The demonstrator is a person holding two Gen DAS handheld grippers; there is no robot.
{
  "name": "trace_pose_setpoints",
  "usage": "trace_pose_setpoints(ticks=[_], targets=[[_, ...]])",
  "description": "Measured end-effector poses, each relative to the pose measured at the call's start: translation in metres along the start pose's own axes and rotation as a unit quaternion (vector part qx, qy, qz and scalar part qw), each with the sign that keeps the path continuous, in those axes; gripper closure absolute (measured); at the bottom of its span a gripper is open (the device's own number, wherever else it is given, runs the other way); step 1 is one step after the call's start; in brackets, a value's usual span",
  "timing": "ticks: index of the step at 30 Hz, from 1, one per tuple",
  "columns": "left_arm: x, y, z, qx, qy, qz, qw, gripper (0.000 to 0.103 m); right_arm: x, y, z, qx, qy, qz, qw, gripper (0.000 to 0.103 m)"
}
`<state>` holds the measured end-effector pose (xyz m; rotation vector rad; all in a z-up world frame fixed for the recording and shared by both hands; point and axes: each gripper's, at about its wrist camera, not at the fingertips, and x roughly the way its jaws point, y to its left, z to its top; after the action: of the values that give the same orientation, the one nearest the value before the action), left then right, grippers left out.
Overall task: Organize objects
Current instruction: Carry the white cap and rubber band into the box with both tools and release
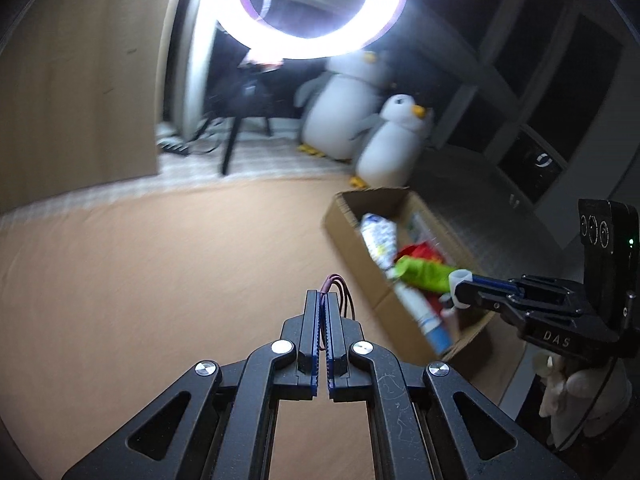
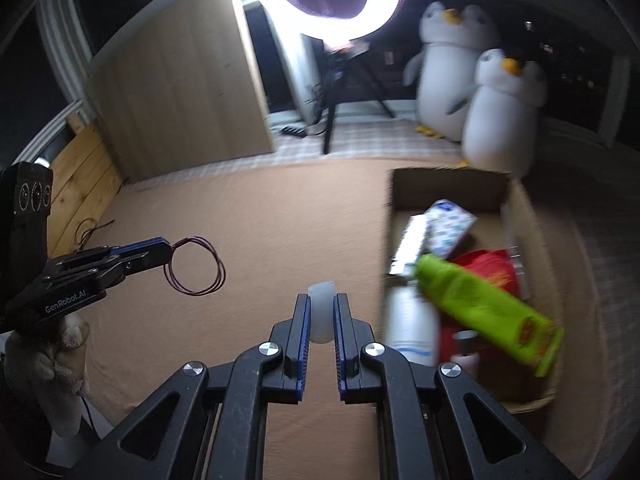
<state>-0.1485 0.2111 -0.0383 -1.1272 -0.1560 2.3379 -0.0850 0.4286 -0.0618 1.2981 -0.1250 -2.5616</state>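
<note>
Both hands loaded beside the brown cardboard box (image 2: 524, 216).
My left gripper (image 1: 323, 300) pinches the dark-red wire coil (image 2: 196, 266); right gripper (image 2: 322, 312) clamps the small white plastic cap (image 2: 321, 312). I'd release low inside the box.

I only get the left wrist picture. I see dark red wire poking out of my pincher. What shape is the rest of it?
Observer: The right wrist view shows it whole: the wire is a round coil of a few loops, hanging from the left gripper above the tan sheet.
Operator: What is the other pincher holding? I just see something white.
Observer: A small whitish, see-through cap-like piece, squeezed between the right gripper's fingers.
Operator: Is the green thing in the box big?
Observer: The green tube lies slanted across the cardboard box, on top of a red pack.
</note>
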Motion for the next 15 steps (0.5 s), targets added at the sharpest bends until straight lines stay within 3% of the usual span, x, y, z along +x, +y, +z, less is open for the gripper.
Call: trace_pose_setpoints(ticks=[8,15], targets=[[0.061,-0.057,0.048,0.036,-0.003,-0.014,0.9992,0.101,-0.009,-0.058,0.022,0.011,-0.014,-0.028,0.999,0.093],[0.119,-0.083,0.075,0.045,0.010,-0.009,0.9989,0.101,0.004,-0.098,0.040,0.024,-0.009,-0.037,0.999,0.093]])
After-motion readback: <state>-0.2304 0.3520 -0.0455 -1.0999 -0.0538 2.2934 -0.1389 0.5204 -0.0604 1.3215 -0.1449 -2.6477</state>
